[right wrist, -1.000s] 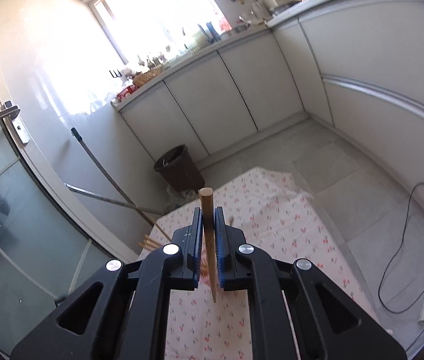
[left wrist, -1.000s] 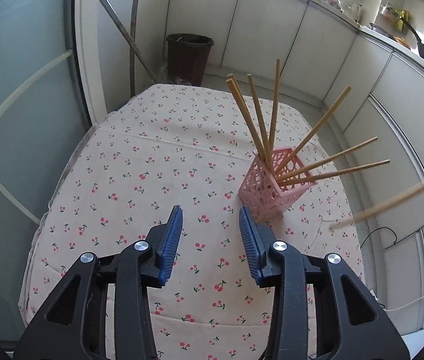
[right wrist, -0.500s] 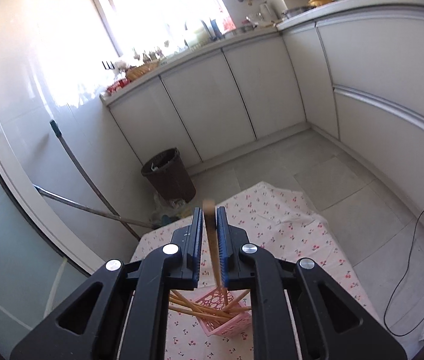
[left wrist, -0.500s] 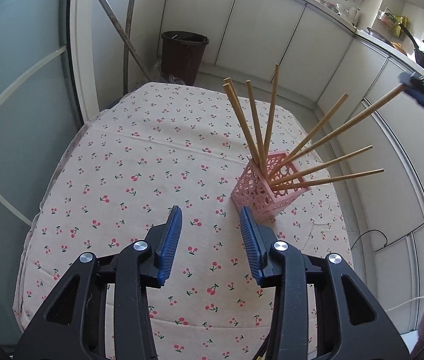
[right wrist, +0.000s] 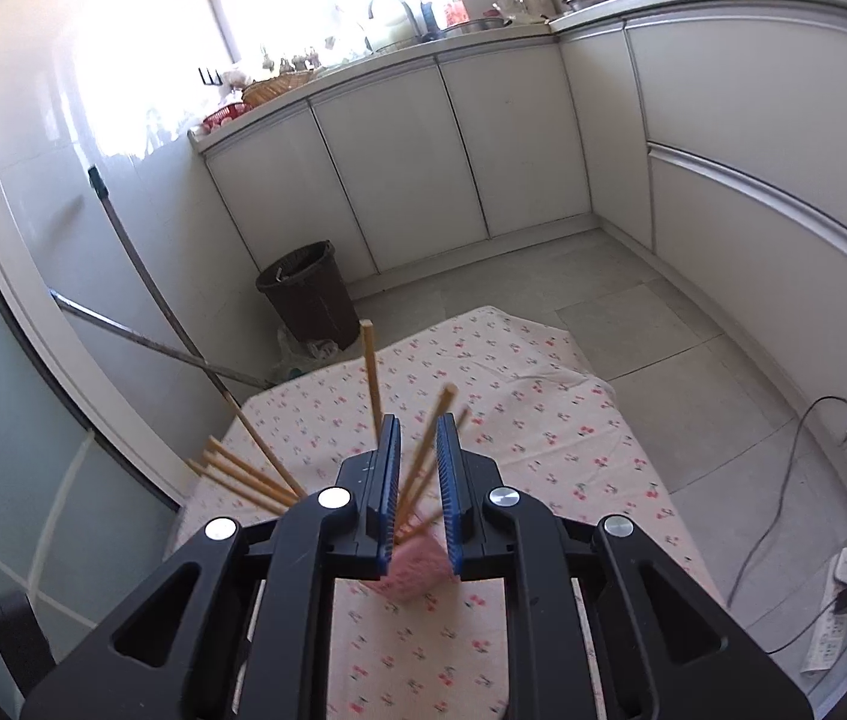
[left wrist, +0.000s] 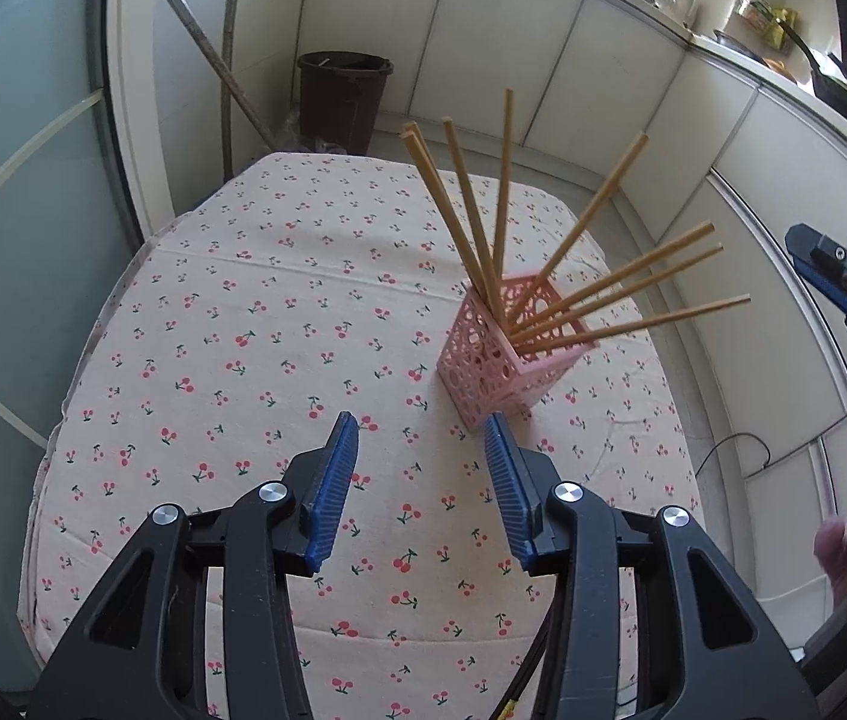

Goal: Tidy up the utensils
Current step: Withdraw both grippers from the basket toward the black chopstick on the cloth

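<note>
A pink lattice holder (left wrist: 510, 357) stands on the cherry-print tablecloth (left wrist: 255, 324) with several wooden chopsticks (left wrist: 627, 276) fanned out of it. My left gripper (left wrist: 420, 438) is open and empty, low over the cloth just in front of the holder. My right gripper (right wrist: 417, 429) is open and empty, held above the holder (right wrist: 414, 567), with chopsticks (right wrist: 423, 456) showing between its blue fingers without touching them. It also shows in the left wrist view (left wrist: 831, 273) at the right edge, past the chopstick tips.
A dark waste bin (left wrist: 344, 99) and a leaning mop handle (left wrist: 213, 54) stand beyond the table's far edge. White cabinets (right wrist: 453, 150) line the walls. A glass door (left wrist: 15, 192) is to the left. A cable and power strip (right wrist: 843, 576) lie on the floor at right.
My right gripper has opened and let go of the chopstick, which now stands in the holder. It has drawn back from the chopstick tips. My left gripper stays open, nearly still.
</note>
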`<state>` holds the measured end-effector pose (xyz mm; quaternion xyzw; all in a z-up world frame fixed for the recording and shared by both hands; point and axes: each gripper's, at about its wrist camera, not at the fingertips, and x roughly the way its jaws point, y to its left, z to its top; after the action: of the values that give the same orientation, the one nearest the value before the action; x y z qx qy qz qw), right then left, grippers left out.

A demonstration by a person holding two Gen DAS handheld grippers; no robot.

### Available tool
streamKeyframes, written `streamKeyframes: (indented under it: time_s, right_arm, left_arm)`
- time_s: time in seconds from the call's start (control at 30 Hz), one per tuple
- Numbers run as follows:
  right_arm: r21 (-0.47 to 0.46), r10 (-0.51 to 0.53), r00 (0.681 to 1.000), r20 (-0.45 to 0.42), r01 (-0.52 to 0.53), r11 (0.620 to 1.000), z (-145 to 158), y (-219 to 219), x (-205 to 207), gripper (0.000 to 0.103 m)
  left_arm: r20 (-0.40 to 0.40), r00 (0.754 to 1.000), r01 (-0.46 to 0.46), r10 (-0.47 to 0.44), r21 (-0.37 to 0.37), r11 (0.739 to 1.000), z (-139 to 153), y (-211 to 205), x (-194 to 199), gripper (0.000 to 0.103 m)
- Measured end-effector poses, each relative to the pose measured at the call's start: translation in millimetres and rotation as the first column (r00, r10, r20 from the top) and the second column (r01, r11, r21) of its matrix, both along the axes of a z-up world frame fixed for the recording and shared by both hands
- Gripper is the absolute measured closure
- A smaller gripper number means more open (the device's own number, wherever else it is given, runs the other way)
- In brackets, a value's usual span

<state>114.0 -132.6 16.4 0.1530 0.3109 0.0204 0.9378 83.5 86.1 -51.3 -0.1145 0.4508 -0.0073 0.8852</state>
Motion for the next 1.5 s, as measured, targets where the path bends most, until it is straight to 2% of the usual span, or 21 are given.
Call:
streamKeyframes:
  time_s: [0.13,0.2,0.43,0.53,0.57,0.6,0.63,0.67,0.77,0.9,1.0,1.1,1.2,1.33,1.5]
  right_arm:
    - [-0.045,-0.014,0.999,-0.031,0.012,0.999,-19,-6,-21,0.076]
    - [-0.06,-0.011,0.998,-0.061,0.007,0.998,-29,-8,-28,0.069]
    - [-0.112,-0.032,0.982,-0.188,0.011,0.994,-70,-17,-43,0.057]
    - [-0.136,-0.057,0.974,-0.22,0.027,0.99,-81,-24,-51,0.047]
    - [-0.148,-0.074,0.97,-0.231,0.04,0.988,-84,-27,-53,0.04]
    - [-0.16,-0.093,0.966,-0.243,0.055,0.986,-87,-29,-54,0.032]
    - [-0.169,-0.117,0.959,-0.257,0.074,0.983,-92,-33,-57,0.028]
    - [-0.166,-0.137,0.952,-0.275,0.093,0.982,-97,-39,-59,0.023]
    - [-0.149,-0.183,0.924,-0.336,0.139,0.979,-112,-56,-68,0.015]
    - [-0.07,-0.231,0.876,-0.422,0.222,0.972,-131,-84,-86,0.013]
    - [0.008,-0.252,0.833,-0.493,0.294,0.956,-147,-107,-101,0.013]
    - [0.113,-0.228,0.793,-0.565,0.348,0.931,-164,-120,-111,0.013]
    - [0.166,-0.215,0.782,-0.586,0.376,0.912,-169,-124,-114,0.013]
    - [0.164,-0.224,0.788,-0.573,0.378,0.911,-168,-126,-114,0.013]
    - [0.202,-0.198,0.782,-0.591,0.382,0.902,-171,-131,-113,0.013]
  left_arm:
    - [-0.008,0.999,0.036,-0.036,0.021,0.999,-4,-12,-3,0.054]
    - [-0.01,0.998,0.057,-0.057,0.028,0.998,-6,-19,-6,0.051]
    - [-0.002,0.991,0.131,-0.131,0.078,0.988,-9,-45,-16,0.038]
    - [-0.005,0.991,0.134,-0.134,0.091,0.987,-12,-50,-17,0.032]
    - [-0.011,0.991,0.136,-0.136,0.089,0.987,-14,-51,-17,0.03]
    - [-0.022,0.989,0.144,-0.143,0.088,0.986,-16,-53,-15,0.025]
    - [-0.037,0.987,0.156,-0.154,0.089,0.984,-19,-55,-14,0.016]
    - [-0.058,0.984,0.173,-0.169,0.091,0.981,-24,-58,-13,0.011]
    - [-0.118,0.976,0.195,-0.181,0.119,0.974,-41,-69,-8,0.008]
    - [-0.216,0.954,0.241,-0.208,0.142,0.96,-72,-88,4,0.008]
    - [-0.285,0.932,0.265,-0.225,0.11,0.958,-92,-100,13,0.008]
    - [-0.333,0.916,0.262,-0.222,0.081,0.962,-107,-113,26,0.008]
    - [-0.362,0.912,0.24,-0.194,0.086,0.967,-119,-125,41,0.008]
    - [-0.383,0.913,0.198,-0.142,0.111,0.974,-129,-134,55,0.008]
    - [-0.422,0.899,0.18,-0.118,0.11,0.977,-144,-140,66,0.007]
